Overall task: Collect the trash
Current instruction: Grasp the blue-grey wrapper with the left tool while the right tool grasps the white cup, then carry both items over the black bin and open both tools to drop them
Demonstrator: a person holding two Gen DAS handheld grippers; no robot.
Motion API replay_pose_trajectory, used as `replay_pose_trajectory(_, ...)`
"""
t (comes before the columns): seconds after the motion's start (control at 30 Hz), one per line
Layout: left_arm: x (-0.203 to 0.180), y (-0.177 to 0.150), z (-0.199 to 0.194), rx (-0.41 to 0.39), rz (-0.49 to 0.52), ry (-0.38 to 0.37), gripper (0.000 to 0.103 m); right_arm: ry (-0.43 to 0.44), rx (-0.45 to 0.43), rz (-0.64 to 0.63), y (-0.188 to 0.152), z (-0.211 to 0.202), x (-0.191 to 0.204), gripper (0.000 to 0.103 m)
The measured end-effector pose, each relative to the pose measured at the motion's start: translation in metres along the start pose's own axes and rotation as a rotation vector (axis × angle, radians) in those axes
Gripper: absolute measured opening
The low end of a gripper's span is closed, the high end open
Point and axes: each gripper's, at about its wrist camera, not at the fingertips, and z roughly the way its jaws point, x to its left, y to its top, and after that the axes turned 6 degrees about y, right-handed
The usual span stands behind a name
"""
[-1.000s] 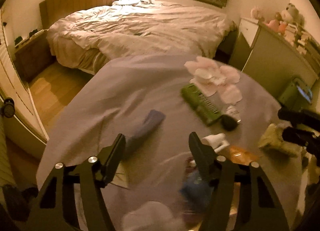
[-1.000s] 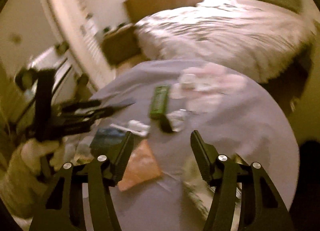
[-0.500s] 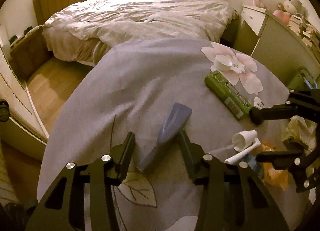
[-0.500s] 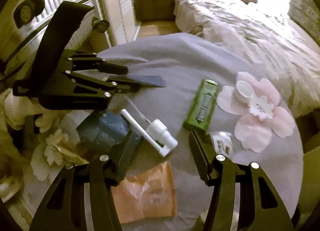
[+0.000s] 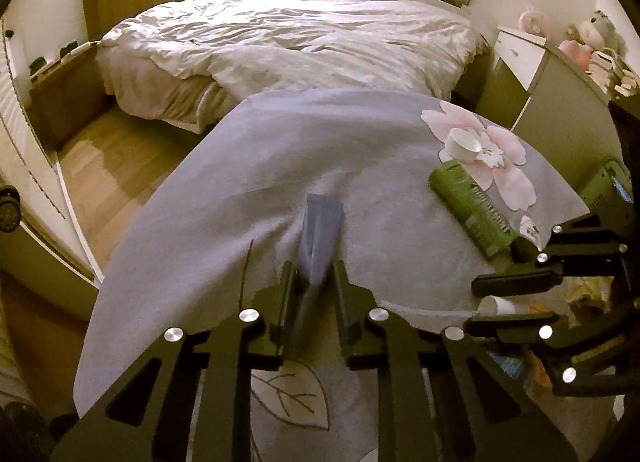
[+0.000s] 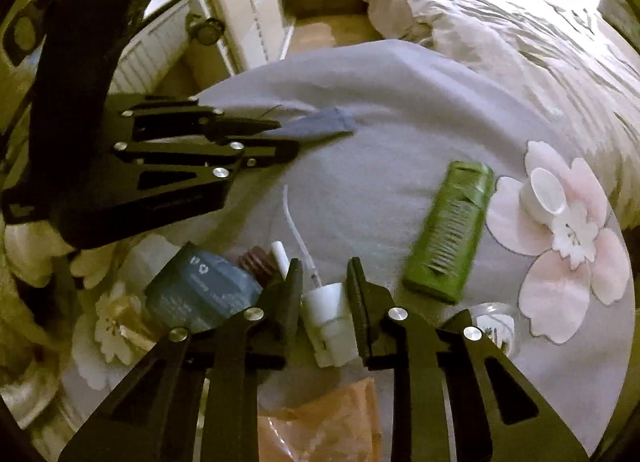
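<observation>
Matte black hand-held gripper point(image 5: 314, 282) frames, angular cut-outs, round silver screws, ribbed inner fingers point(image 6: 362, 302).

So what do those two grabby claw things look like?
Both are alike. The left gripper and the right gripper are black and angular, with two flat fingers on frames that have triangle-shaped cut-outs. Round shiny silver bolts dot the joints. The inner finger faces look ridged. No cables, writing or sleeves show.

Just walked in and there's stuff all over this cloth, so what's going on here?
Someone is picking up litter with two handheld grippers. The left gripper has its jaws closed on a blue-grey wrapper; the right gripper grips a white pump head. A green packet and white cup lie on the tablecloth.
</observation>
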Motion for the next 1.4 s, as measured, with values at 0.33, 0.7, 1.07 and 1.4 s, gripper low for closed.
replay_pose_trajectory(0.33,-0.017,0.000,-0.030,-0.063,-0.018,-0.041,0.018,0.045,-0.215,0.173,-0.025,-0.054,-0.014,0.024)
replay_pose_trajectory(0.7,-0.103,0.014,-0.099,-0.212,0.064,-0.143,0.018,0.062,-0.568,0.451,-0.098,-0.169,-0.062,0.024)
replay_pose_trajectory(1.07,-0.219,0.025,-0.125,-0.274,0.190,-0.306,0.018,-0.075,-0.765,0.669,-0.210,-0.254,-0.116,0.024)
replay_pose_trajectory(1.4,-0.309,0.021,-0.118,-0.265,0.301,-0.410,0.018,-0.176,-0.845,0.837,-0.298,-0.282,-0.159,0.024)
